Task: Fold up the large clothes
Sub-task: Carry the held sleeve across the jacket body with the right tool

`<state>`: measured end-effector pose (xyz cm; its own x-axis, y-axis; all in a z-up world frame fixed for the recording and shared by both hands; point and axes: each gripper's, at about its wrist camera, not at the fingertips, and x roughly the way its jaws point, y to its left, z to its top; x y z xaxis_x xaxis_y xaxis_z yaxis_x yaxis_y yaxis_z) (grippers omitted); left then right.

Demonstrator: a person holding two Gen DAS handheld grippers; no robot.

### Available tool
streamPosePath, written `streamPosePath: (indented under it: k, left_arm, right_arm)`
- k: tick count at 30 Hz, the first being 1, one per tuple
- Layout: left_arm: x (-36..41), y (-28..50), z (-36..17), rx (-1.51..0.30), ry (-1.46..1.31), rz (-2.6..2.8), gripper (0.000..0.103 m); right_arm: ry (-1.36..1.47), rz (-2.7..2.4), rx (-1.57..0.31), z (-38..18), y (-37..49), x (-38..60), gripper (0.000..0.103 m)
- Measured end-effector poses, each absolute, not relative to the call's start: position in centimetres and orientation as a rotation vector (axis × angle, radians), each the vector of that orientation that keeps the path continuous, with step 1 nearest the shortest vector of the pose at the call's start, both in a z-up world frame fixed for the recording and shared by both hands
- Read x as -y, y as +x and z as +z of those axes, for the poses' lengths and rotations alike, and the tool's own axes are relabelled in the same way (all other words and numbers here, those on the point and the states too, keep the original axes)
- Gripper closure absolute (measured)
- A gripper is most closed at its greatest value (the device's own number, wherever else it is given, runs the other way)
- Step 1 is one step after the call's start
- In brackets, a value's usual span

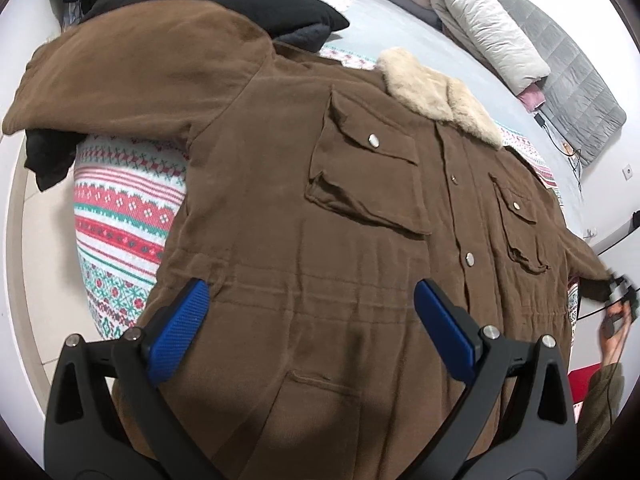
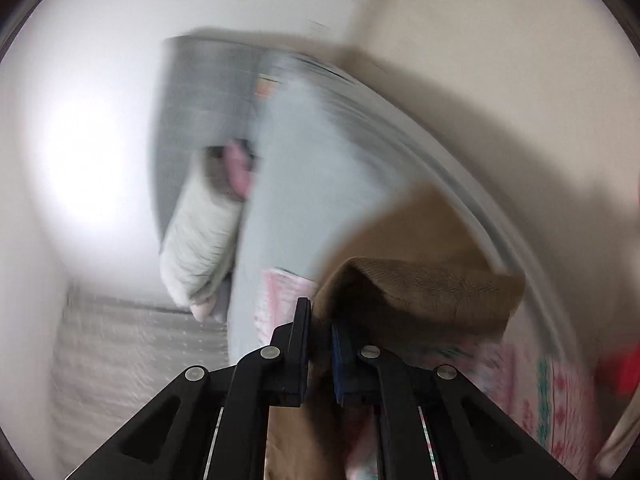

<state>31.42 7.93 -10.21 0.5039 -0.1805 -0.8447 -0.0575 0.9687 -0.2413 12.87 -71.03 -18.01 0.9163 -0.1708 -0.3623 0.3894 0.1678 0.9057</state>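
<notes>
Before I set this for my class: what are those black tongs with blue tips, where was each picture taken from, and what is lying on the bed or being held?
No robot here: a person holds a handheld gripper in each hand, each with its own wide-angle camera looking along its two fingers.

The sharp picture is from the left gripper. Its blue-padded jaws stand open above a brown coat with a fur collar, spread face up on a patterned blanket on the bed. Pillows lie at the far end.

The blurred picture is from the right gripper, which is shut on the coat's sleeve. The left view shows that gripper at its right edge, pulling the sleeve outward.
</notes>
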Motion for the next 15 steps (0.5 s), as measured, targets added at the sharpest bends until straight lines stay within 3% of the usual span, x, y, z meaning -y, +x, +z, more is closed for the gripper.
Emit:
streamPosePath:
  k: [5,8,11,13,15]
  left_arm:
    - [-8.3,31.5,-9.9,-1.043,-0.278,-0.075,0.001]
    - [-8.5,31.4,-10.1,-1.052,-0.289,-0.080,0.001]
    - [-8.8,31.2,-10.1,-1.052,-0.282,-0.077,0.001]
    - [-9.1,31.2,-10.0,-1.047,-0.288,-0.067,0.001]
    - [-9.4,31.2,-9.8,-1.041,-0.301,-0.062,0.001]
  right_arm:
    - [1.100,-0.374,-0.146,-11.0,12.2,68.2,0.097]
    - [1.015,-0.505,-0.283,-13.0,12.4,68.4,0.097]
    - [1.058,-0.647,-0.500,-18.4,13.3,70.3,0.097]
    - [1.168,-0.619,-0.447,-19.5,12.1,70.8,0.097]
    - [1.104,-0.620,-0.388,-17.3,12.1,70.2,0.098]
